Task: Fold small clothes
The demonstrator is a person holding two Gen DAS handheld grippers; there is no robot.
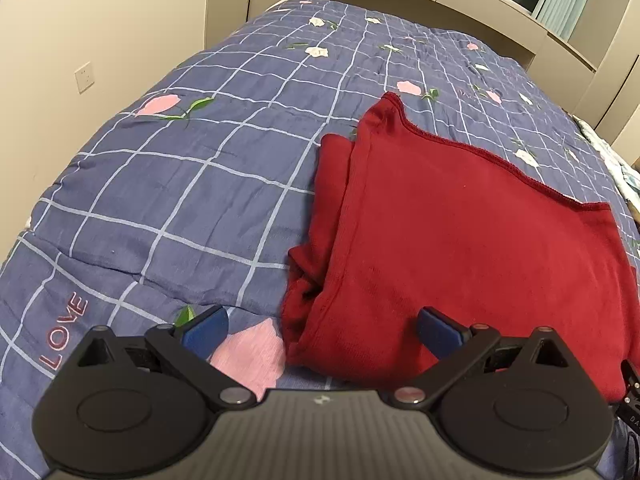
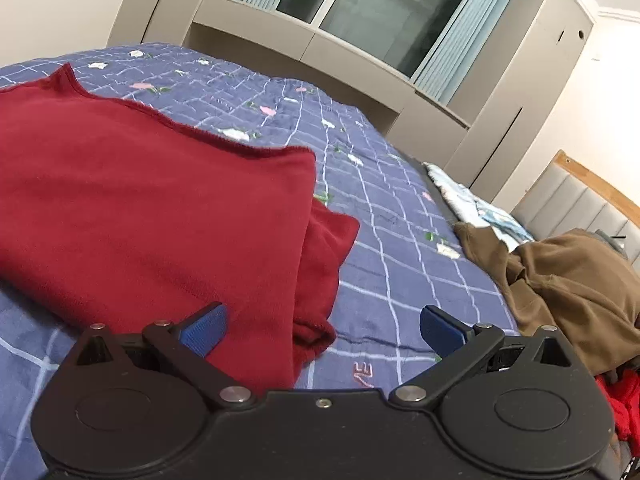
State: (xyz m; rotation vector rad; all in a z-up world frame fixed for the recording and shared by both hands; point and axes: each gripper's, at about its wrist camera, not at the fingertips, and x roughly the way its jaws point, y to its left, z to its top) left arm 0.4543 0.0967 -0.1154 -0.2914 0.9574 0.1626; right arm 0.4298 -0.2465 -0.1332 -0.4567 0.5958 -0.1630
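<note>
A dark red knit garment (image 1: pixel 460 240) lies folded flat on the blue checked quilt (image 1: pixel 180 184), with its side parts tucked under. My left gripper (image 1: pixel 322 330) is open and empty, just above the garment's near left corner. The garment also shows in the right wrist view (image 2: pixel 160 208). My right gripper (image 2: pixel 324 330) is open and empty, over the garment's near right corner, where a folded sleeve end (image 2: pixel 316 332) sticks out. The blue fingertips (image 2: pixel 206 330) hold nothing.
A crumpled brown garment (image 2: pixel 568 280) lies on the bed to the right. A light blue patterned cloth (image 2: pixel 476 204) lies beyond it. Something red (image 2: pixel 624 404) shows at the right edge. A padded headboard (image 2: pixel 580 208), cabinets and a window stand behind.
</note>
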